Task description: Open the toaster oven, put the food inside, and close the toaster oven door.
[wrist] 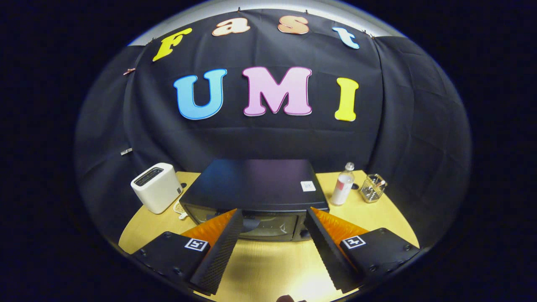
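While the toaster oven [256, 197] sits shut in the middle of the wooden table [268, 268], a white toaster [156, 187] stands to its left. The gripper [272, 216] hovers just before the oven door, fingers spread wide, holding nothing. Right of the oven stand a bottle [343, 185] and a wire basket [373, 188].

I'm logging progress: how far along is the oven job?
Nothing looks done yet. The oven sits on the table with its door seemingly shut. The gripper is open and empty, fingers spread just before the door, so opening is in hand. Loading food and closing remain.
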### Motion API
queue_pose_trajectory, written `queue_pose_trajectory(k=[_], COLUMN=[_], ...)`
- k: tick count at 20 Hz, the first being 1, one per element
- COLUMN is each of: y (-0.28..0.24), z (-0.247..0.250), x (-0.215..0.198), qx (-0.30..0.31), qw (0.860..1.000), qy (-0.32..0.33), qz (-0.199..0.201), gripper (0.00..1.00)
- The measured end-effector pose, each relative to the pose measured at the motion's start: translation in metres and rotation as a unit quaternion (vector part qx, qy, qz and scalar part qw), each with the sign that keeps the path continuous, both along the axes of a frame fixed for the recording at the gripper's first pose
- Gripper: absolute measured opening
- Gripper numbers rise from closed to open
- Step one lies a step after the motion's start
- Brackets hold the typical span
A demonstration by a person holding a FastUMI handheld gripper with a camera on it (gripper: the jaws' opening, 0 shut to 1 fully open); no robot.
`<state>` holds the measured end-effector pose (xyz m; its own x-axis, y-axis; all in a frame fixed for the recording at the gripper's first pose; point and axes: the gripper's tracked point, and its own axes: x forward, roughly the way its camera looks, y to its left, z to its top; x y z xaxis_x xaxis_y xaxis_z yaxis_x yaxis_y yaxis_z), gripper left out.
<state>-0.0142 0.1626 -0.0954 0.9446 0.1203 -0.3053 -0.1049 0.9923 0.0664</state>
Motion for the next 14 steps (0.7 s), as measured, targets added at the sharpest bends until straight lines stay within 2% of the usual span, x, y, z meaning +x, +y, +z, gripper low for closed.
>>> queue_pose_trajectory(k=[5, 6, 14], y=[-0.035, -0.032, -0.074], z=[0.065, 0.092, 0.163], x=[-0.004, 0.038, 0.024], qx=[0.004, 0.01, 0.023], qw=[0.998, 0.997, 0.987], qy=[-0.068, -0.077, -0.15], qz=[-0.015, -0.018, -0.043], gripper=[0.99, 0.99, 0.99])
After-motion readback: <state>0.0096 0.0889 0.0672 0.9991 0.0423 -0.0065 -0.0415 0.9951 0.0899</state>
